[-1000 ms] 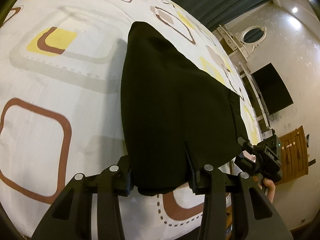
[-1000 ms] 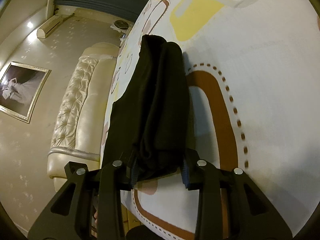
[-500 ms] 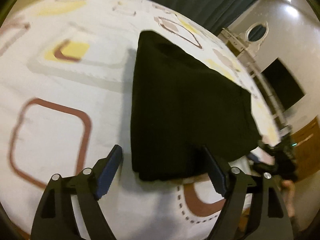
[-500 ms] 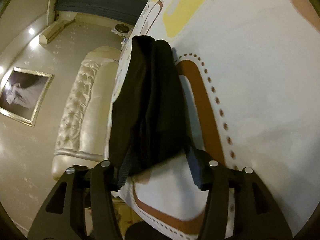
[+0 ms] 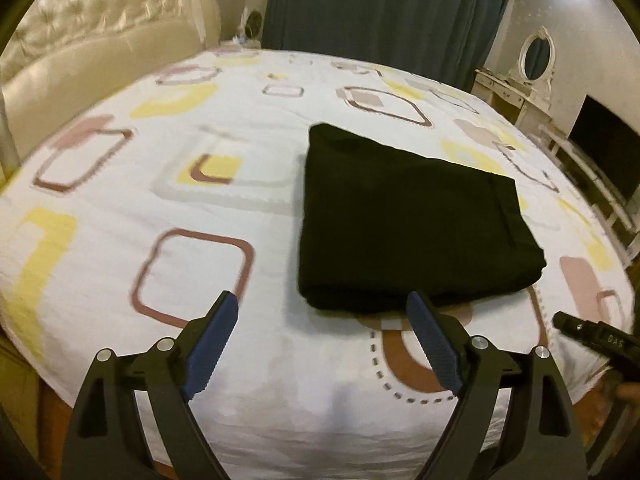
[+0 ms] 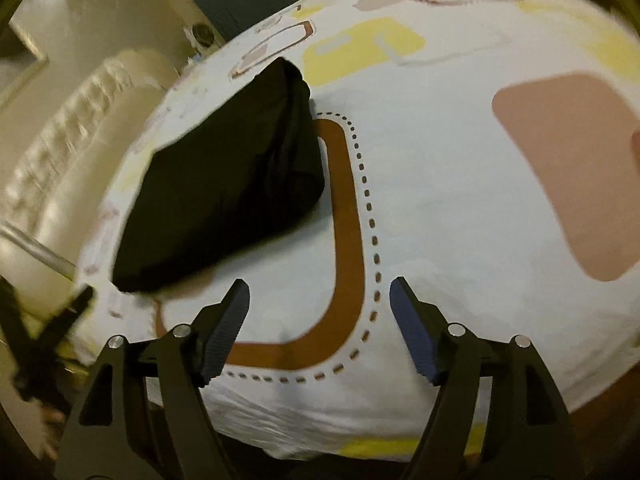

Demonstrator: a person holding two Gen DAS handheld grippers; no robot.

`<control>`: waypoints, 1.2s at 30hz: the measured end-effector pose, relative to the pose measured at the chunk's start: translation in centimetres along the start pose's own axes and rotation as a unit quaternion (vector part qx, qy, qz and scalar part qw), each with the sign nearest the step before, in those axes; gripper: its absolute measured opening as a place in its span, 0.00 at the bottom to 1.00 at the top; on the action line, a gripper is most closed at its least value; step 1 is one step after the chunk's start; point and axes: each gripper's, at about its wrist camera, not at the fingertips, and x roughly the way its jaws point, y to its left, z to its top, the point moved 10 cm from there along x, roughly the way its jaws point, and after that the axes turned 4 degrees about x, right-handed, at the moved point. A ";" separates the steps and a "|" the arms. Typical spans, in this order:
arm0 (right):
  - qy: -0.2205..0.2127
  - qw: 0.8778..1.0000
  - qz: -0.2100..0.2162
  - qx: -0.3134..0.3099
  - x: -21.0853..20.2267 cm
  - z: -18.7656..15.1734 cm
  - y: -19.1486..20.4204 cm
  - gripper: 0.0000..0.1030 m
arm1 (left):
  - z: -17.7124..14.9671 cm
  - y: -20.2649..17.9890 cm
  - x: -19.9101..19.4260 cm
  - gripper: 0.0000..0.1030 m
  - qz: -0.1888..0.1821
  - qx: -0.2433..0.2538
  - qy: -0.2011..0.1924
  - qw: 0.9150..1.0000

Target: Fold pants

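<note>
The black pants (image 5: 408, 220) lie folded into a thick rectangle on the patterned bedsheet (image 5: 160, 208); in the right wrist view the same pants (image 6: 224, 184) sit left of centre. My left gripper (image 5: 322, 304) hangs just short of the bundle's near edge, jaws still opening, nothing between them. My right gripper (image 6: 320, 290) is back from the bundle's near corner, over a brown curved print, jaws opening and empty. Each view catches the other gripper at its side: the right gripper (image 5: 596, 340) and the left gripper (image 6: 36, 340).
A cream tufted headboard (image 5: 100, 44) stands along the bed's far left. Dark curtains (image 5: 384, 12), a white dresser with an oval mirror (image 5: 536, 52) and a dark screen (image 5: 600, 148) line the far right. The bed's near edge (image 5: 320, 432) drops off below the grippers.
Both grippers let go of the pants' near edge, opened wide and pulled back and up. The folded pants now rest alone on the sheet.
</note>
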 end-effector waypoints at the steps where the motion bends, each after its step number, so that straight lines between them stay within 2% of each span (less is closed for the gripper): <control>1: -0.008 1.000 -0.009 -0.010 -0.2 0.0 0.1 0.74 | -0.1 0.1 -0.3 0.83 0.007 0.007 -0.002 1.000; 2: -0.015 1.000 -0.016 -0.019 -0.5 0.1 0.3 0.79 | -0.2 0.1 -0.8 0.83 0.017 0.019 -0.006 1.000; 6: -0.040 0.998 -0.032 -0.048 -1.4 0.7 1.7 0.82 | 0.0 0.2 -2.8 0.83 0.041 0.048 -0.030 0.998; 11: -0.058 0.994 -0.044 -0.084 -1.9 0.7 3.7 0.84 | 0.0 -0.2 -3.1 0.84 0.023 0.043 -0.037 0.998; 16: -0.054 0.993 -0.043 -0.094 -1.8 0.3 4.6 0.86 | -0.2 0.5 -2.9 0.84 0.049 0.040 -0.036 0.997; 25: -0.055 0.993 -0.043 -0.095 -1.6 0.0 4.8 0.86 | -0.6 1.7 -2.1 0.84 0.040 -0.003 -0.012 0.999; 36: -0.057 0.993 -0.041 -0.092 -1.7 0.2 4.6 0.86 | -0.7 1.1 -2.3 0.84 0.018 -0.001 -0.018 1.000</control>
